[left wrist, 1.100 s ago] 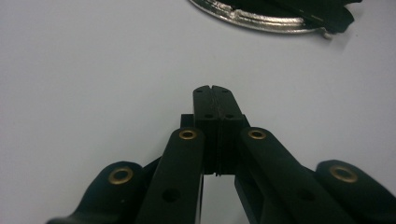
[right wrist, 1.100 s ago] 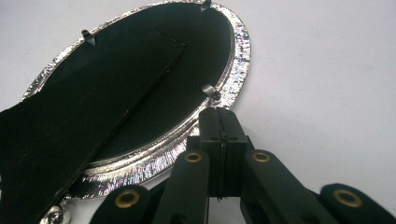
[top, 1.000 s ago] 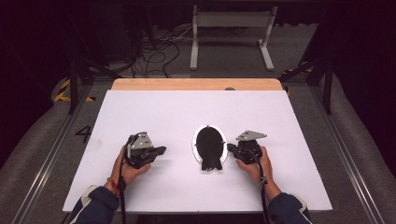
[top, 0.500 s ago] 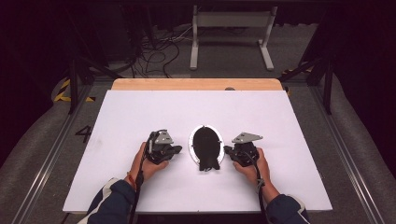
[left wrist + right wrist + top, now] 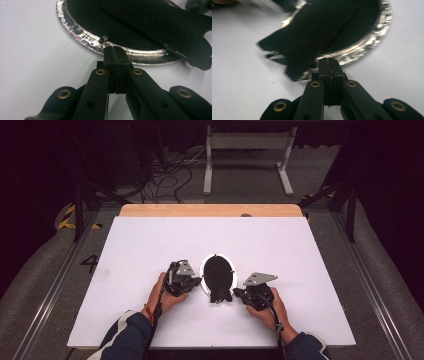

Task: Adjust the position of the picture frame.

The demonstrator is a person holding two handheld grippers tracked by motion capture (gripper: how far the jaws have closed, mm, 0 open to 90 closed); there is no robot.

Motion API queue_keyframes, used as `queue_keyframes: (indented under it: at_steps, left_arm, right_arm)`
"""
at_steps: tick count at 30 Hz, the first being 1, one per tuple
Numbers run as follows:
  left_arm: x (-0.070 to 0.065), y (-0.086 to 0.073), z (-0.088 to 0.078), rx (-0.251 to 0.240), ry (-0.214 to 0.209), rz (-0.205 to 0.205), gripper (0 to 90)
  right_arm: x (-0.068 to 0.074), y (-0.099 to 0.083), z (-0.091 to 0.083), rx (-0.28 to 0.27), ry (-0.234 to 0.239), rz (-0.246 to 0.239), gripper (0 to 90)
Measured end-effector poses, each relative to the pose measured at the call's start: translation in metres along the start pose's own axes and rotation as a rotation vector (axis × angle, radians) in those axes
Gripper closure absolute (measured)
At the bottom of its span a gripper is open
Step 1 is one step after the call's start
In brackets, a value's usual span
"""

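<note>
A large "4" (image 5: 90, 263) is marked on the floor left of the white counter (image 5: 150, 240). 1 oval silver-rimmed tray (image 5: 218, 274) lies near the counter's front middle, long axis running front to back; 1 black cloth (image 5: 218, 281) covers its inside, its frayed end hanging over the near rim toward the person. 2 tools flank it: the left tool (image 5: 196, 281) is clenched on nothing, tips at the tray's left rim; the right tool (image 5: 236, 292) is likewise clenched and bare, tips just beside the near right rim
</note>
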State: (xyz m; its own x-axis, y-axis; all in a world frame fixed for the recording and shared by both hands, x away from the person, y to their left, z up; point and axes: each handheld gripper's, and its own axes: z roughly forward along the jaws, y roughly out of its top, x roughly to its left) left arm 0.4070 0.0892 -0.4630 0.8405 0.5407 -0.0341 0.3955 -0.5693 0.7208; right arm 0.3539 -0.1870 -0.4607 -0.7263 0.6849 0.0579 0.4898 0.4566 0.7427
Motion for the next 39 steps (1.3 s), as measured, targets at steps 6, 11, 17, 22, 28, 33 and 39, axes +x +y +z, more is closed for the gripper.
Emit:
queue_keyframes:
  at_steps: [6, 11, 17, 22, 28, 33, 39]
  left_arm:
    - [0.0, 0.002, 0.002, 0.004, 0.011, 0.006, 90.0]
    - [0.0, 0.003, 0.002, 0.006, 0.019, 0.013, 90.0]
    - [0.002, 0.004, 0.004, 0.001, 0.026, 0.014, 90.0]
    - [0.001, 0.007, 0.004, 0.017, 0.046, 0.027, 90.0]
    - [0.001, 0.006, 0.004, 0.014, 0.045, 0.021, 90.0]
    - [0.002, 0.006, -0.004, -0.021, 0.032, 0.022, 90.0]
    - [0.001, 0.002, -0.023, -0.059, 0.017, 0.032, 86.9]
  right_arm:
    - [0.006, -0.001, 0.0, 0.001, 0.008, -0.011, 90.0]
    - [0.008, -0.001, 0.0, 0.003, 0.001, -0.005, 90.0]
    - [0.009, -0.002, 0.001, -0.012, 0.016, -0.001, 90.0]
    - [0.015, -0.002, 0.002, -0.014, 0.012, -0.03, 90.0]
    - [0.014, -0.002, 0.002, -0.017, 0.02, -0.043, 90.0]
    - [0.011, -0.003, 0.0, -0.017, 0.013, -0.047, 90.0]
    - [0.001, -0.005, -0.011, -0.026, 0.01, -0.029, 88.1]
